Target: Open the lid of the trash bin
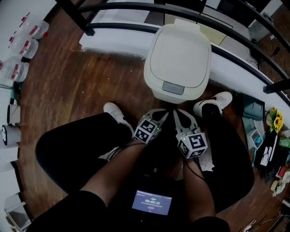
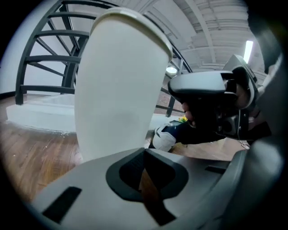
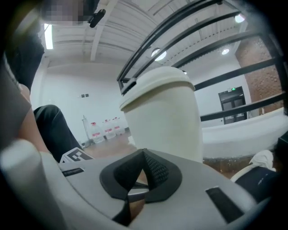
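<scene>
A white trash bin stands on the wooden floor straight ahead, lid down, with a grey press panel at its front edge. My left gripper and right gripper are side by side just short of the bin's front, low between my knees, not touching it. The bin fills the left gripper view and rises behind the jaws in the right gripper view. Both pairs of jaws are shut tip to tip with nothing between them: the left gripper and the right gripper.
A black railing on a white curb runs behind the bin. My shoes flank the grippers. Water bottles stand at the left. A tablet and flowers lie at the right. A small screen sits at my lap.
</scene>
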A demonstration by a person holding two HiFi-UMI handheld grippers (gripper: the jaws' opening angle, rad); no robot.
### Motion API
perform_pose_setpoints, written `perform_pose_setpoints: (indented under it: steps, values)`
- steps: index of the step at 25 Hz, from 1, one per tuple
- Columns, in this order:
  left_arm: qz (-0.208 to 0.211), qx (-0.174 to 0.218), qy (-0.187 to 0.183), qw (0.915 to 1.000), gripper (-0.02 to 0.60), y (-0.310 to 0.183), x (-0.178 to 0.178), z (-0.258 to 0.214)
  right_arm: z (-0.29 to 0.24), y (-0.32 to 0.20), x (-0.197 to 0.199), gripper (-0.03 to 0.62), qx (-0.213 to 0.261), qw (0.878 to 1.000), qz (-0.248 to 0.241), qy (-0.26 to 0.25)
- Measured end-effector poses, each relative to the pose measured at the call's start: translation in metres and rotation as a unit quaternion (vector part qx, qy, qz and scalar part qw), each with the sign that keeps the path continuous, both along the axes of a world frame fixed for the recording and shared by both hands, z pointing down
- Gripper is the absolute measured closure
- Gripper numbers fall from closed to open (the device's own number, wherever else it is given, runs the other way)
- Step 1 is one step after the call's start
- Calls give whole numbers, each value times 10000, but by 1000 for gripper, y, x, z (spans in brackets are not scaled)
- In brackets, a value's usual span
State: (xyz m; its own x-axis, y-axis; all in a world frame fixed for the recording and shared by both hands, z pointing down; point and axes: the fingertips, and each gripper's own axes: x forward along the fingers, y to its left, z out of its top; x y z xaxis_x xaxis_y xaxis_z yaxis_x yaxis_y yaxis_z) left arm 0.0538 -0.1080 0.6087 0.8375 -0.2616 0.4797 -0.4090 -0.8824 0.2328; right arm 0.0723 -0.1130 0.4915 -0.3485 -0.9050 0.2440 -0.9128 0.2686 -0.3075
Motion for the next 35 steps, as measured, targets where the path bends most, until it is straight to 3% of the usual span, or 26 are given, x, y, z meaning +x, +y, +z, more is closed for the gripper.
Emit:
perform_pose_setpoints:
  steps: [5, 10, 13, 18, 25, 32, 35]
  values:
    - [-172, 134, 571, 9981, 543, 20, -34, -77, -55, 19, -25, 576, 443, 9989, 166, -49]
    - [-101, 530, 1199, 9913, 543, 45, -83, -156, -110, 48, -71, 576, 907, 9958, 77, 70]
    - [-63, 806, 1399, 9869, 543, 57, -107, -205, -136, 75, -97, 576, 965, 9952, -21, 172]
    - [404, 1251, 1567, 9789, 543, 100, -138, -277, -180, 121, -124, 576, 1018, 9942, -203, 290]
    - [897, 1175, 1698, 9743, 543, 167, -169, -333, -226, 185, -151, 576, 1164, 9920, -223, 422]
    - [1032, 1629, 1844, 9638, 543, 206, -191, -363, -269, 226, -176, 576, 1509, 9876, -275, 325]
    - [1014, 1516, 2038, 9619, 543, 208, -189, -360, -274, 233, -179, 576, 1603, 9861, -240, 364]
